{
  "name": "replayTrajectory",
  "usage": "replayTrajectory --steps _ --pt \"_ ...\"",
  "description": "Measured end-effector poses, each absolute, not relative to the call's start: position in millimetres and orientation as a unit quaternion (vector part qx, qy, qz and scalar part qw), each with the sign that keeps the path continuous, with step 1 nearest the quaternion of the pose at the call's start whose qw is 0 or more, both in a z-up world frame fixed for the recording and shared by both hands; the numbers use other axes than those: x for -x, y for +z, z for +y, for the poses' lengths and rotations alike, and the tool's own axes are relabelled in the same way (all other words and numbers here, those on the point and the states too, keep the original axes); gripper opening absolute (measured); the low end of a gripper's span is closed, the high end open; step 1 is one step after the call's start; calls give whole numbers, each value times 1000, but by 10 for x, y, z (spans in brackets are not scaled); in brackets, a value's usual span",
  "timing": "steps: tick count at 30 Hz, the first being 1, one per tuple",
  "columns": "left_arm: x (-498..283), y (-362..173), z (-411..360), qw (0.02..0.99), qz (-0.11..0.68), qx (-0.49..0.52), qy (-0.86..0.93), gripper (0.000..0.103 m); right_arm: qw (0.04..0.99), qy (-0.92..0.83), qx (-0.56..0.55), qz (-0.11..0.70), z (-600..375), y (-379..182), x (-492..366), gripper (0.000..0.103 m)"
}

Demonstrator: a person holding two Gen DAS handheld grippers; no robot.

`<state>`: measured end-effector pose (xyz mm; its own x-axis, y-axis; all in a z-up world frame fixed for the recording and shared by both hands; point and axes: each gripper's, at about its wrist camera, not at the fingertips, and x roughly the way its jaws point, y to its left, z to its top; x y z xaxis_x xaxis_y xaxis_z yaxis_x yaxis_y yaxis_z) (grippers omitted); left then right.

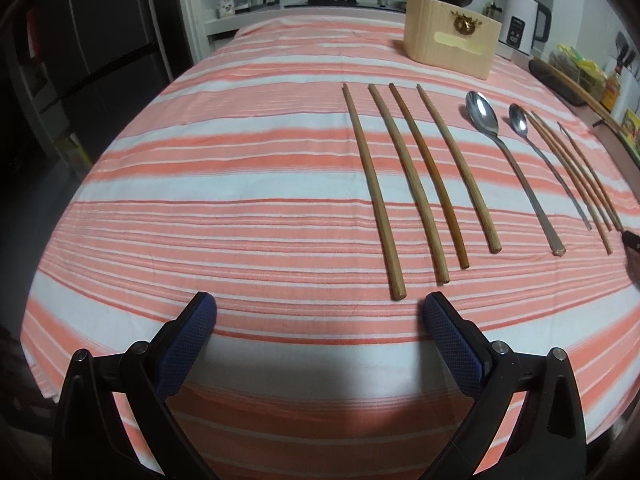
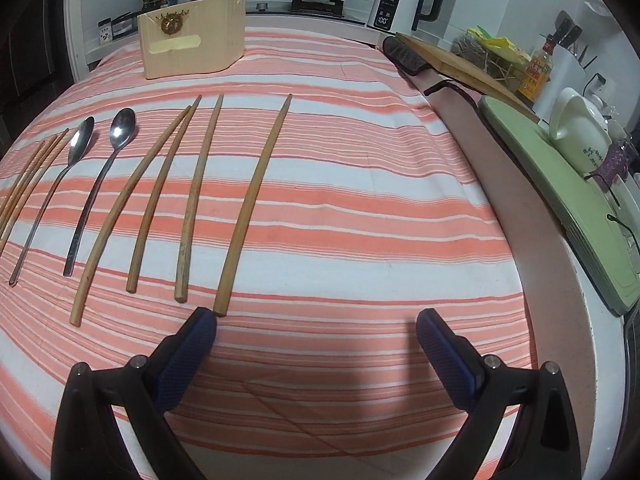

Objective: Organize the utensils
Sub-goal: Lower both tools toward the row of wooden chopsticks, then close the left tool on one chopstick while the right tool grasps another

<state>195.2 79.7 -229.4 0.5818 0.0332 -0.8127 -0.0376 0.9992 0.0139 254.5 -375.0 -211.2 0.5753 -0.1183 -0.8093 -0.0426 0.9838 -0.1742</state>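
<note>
1. You are holding the left gripper point(image 1: 320, 320) and right gripper point(image 2: 316, 334) released, gripping nothing.
2. Chopsticks point(image 1: 408, 184) and spoons point(image 1: 482, 114) are lying mid-bench, untouched; the far wooden box point(image 1: 452, 46) is awaiting them, so everything is remaining.

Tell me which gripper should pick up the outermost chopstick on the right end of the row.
Right. The right gripper is open, its left finger nearly touching that chopstick at its near end. The left gripper sits by the row's opposite end, spoons between.
</note>
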Motion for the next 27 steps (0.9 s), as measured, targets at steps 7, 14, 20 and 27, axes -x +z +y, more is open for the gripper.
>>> replayTrajectory --steps 7,14,20,27 --pt "-1903 -2275 811 885 465 1 13 102 888 2 98 450 -3790 -2108 -2519 101" --pt "-1953 -2226 694 893 450 -8 -3 77 892 53 100 437 -3741 -2088 -2489 79" --pt "-1961 -2187 586 898 439 -24 -13 31 893 87 99 431 -3652 -2078 -2505 45" --pt "-2115 -2183 581 898 438 -37 -8 5 890 94 103 434 -3580 -2083 -2629 6"
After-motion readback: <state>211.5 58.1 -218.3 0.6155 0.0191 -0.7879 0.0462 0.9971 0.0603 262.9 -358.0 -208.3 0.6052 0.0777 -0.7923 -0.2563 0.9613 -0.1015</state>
